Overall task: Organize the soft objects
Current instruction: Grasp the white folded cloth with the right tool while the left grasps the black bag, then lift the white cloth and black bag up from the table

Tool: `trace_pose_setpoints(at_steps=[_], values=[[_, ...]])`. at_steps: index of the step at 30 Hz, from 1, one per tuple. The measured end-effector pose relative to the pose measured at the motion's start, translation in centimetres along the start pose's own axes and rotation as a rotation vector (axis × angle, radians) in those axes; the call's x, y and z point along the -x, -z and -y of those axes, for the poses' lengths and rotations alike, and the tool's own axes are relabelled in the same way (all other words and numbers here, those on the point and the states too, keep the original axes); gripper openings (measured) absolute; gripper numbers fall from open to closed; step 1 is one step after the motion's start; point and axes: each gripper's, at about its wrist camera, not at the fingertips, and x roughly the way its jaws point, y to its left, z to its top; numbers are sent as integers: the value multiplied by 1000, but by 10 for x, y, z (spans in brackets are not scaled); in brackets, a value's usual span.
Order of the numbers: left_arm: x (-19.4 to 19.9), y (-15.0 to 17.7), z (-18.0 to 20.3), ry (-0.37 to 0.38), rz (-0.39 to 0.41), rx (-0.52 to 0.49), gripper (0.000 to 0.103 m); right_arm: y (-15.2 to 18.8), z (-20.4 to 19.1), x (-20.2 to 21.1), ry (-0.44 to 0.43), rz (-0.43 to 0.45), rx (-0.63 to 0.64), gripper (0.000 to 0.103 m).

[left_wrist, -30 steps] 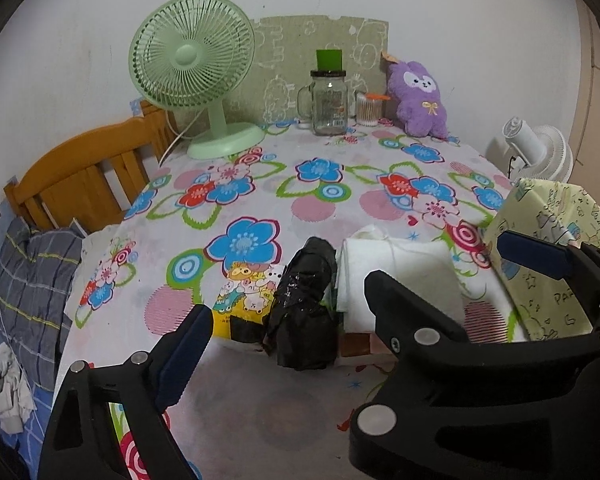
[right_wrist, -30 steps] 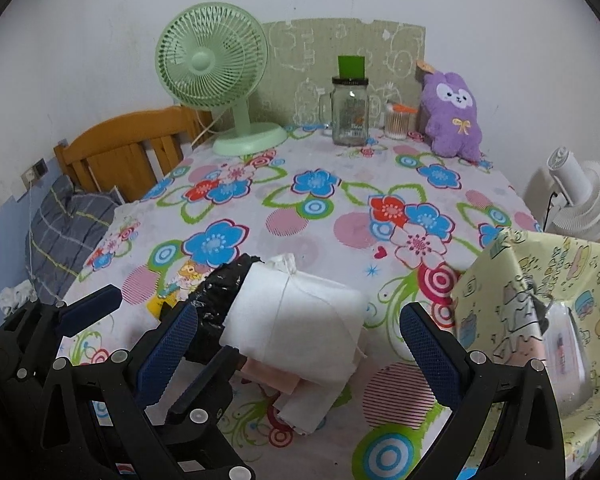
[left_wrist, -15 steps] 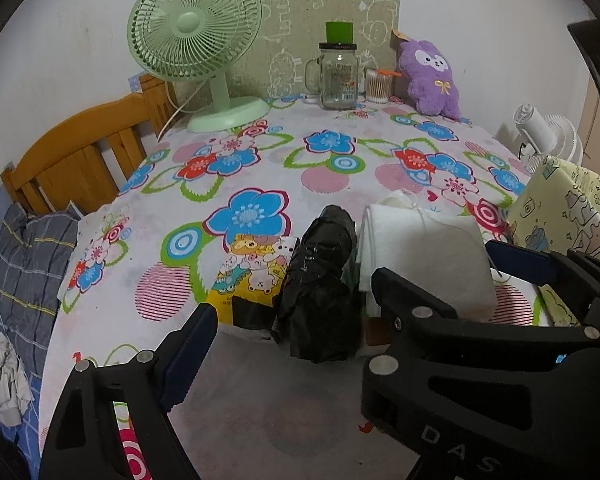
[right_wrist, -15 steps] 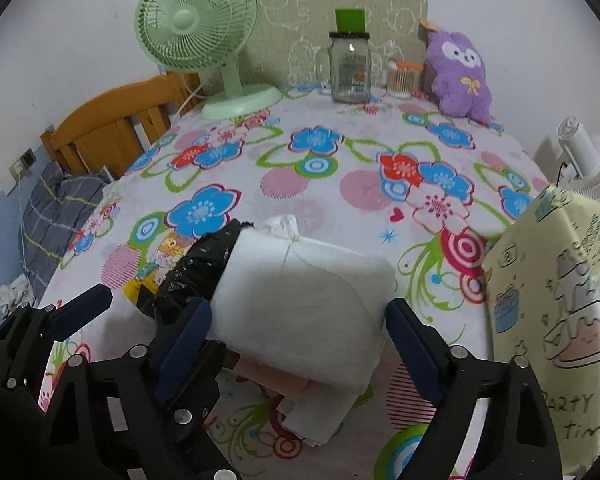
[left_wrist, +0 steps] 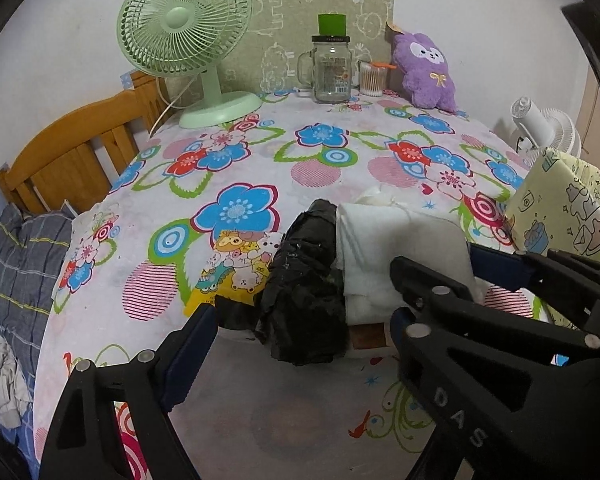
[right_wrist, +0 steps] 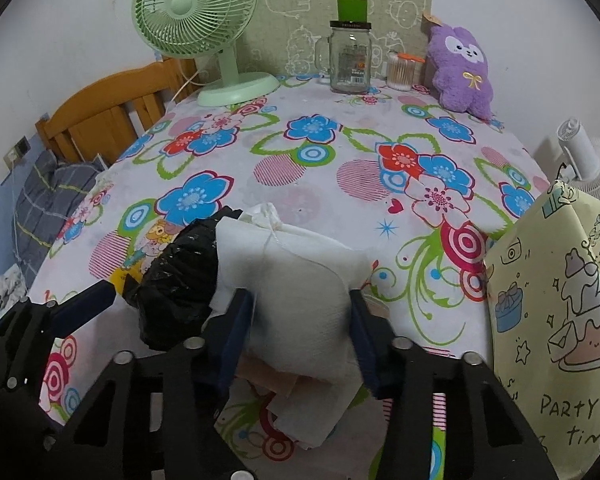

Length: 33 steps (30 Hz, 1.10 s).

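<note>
A white drawstring pouch (right_wrist: 296, 276) lies on top of a small pile near the front of the flowered table (right_wrist: 312, 176); it also shows in the left wrist view (left_wrist: 396, 248). A crumpled black plastic bag (right_wrist: 176, 280) lies against its left side and shows in the left wrist view (left_wrist: 304, 284) too. My right gripper (right_wrist: 300, 316) has its two fingers pressed against both sides of the white pouch. My left gripper (left_wrist: 304, 320) is open, its jaws spread on either side of the black bag. A pink and a white cloth (right_wrist: 300, 400) lie under the pouch.
At the back stand a green fan (right_wrist: 204, 32), a glass mug jar (right_wrist: 348, 60), a cotton-swab pot (right_wrist: 400, 72) and a purple plush (right_wrist: 460, 68). A yellow patterned gift bag (right_wrist: 556, 300) stands at the right. A wooden chair (right_wrist: 108, 116) is at the left.
My right gripper has moved forward and closed from wide open onto the white pouch. My left gripper has moved closer to the black bag and stays open.
</note>
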Motion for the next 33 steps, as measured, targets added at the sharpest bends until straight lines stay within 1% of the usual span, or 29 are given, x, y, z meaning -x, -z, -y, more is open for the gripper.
trace_pose_setpoints(at_steps=[3,6,15,17,21,25,28,33], values=[[3,-2,1,-7,11,-3,89,-1,3,5,-10,7,-9,35],[5,-5,1,-14,24,-7,89,-1,4,11,-17,22,-11,30],[12,-14,0,-29,66,4,89,-8,8,32,-16,86,-22,28],[12,-17,-2,-28,71,5,88,-12,10,35,-8,104,-27,28],[6,-22,-4,-21,70,12,80,-17,9,38,9,130,-31,28],[-2,-25,-2,-16,58,5,76,-22,8,32,20,128,-27,28],[-9,-27,-1,3,44,4,62,-23,8,24,29,113,-31,29],[-18,-28,-1,25,28,11,52,-21,8,10,28,78,-37,29]])
